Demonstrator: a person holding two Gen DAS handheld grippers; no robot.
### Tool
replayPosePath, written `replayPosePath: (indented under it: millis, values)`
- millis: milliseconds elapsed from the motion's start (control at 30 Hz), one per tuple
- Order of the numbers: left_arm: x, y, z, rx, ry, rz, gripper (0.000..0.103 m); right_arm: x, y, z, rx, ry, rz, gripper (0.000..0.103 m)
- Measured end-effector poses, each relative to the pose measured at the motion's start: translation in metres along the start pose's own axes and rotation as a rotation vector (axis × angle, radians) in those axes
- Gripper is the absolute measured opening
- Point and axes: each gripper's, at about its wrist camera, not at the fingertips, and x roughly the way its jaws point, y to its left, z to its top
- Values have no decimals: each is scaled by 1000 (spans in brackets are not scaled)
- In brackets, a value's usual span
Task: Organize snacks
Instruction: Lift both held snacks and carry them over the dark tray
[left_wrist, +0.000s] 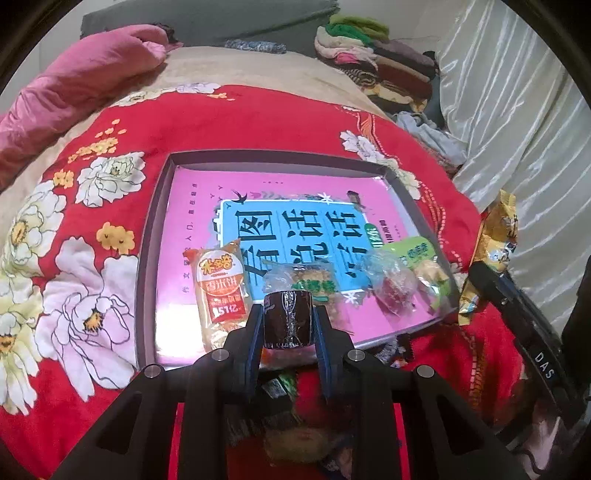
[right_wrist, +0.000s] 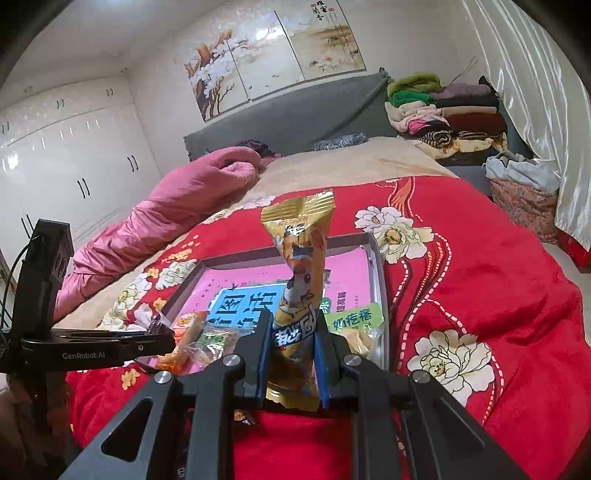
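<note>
A shallow box with a pink and blue printed floor lies on the red floral bedspread. In it lie an orange rice-cracker pack, a clear-wrapped snack, a red sweet in clear wrap and a green pack. My left gripper is shut on a dark brown wrapped snack above the box's near edge. My right gripper is shut on a tall gold snack packet, held upright above the box's near right corner. The gold packet also shows in the left wrist view.
More loose snacks lie on the bedspread under my left gripper. A pink quilt lies at the left, folded clothes are stacked by the grey headboard, and a curtain hangs at the right.
</note>
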Motion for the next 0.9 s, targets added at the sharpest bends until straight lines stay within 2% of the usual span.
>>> replayPosePath:
  millis: [200, 433, 900]
  values:
    - [11, 2, 2, -2, 18, 12, 27, 13, -3, 0, -5, 23, -20, 21]
    - [17, 1, 1, 4, 25, 17, 27, 36, 1, -7, -39, 98, -45, 21]
    - [19, 2, 1, 5, 24, 22, 27, 45, 2, -12, -56, 122, -73, 21]
